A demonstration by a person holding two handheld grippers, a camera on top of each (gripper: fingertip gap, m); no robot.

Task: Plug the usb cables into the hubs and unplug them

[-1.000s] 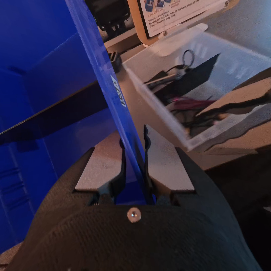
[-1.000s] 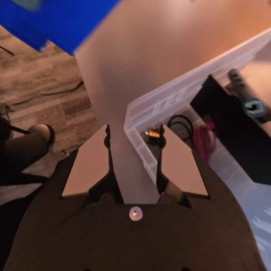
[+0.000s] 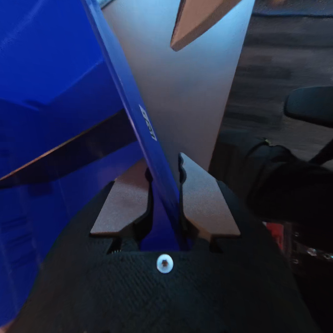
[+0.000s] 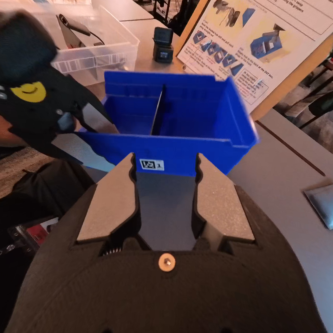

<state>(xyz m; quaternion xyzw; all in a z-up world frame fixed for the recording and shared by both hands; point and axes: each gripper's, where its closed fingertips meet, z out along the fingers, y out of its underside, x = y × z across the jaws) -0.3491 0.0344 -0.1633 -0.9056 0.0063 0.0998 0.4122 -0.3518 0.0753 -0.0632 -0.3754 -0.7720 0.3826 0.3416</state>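
Through the left wrist view we see our left gripper clamped on the front wall of the blue bin, right by its white sticker. Only the right wrist view shows the whole bin on the grey desk, split by a dark divider, both halves bare. There our right gripper hangs spread wide, grasping nothing. Behind, a clear tub holds cables; we cannot make out a hub. An instruction board and a small black device stand nearby.
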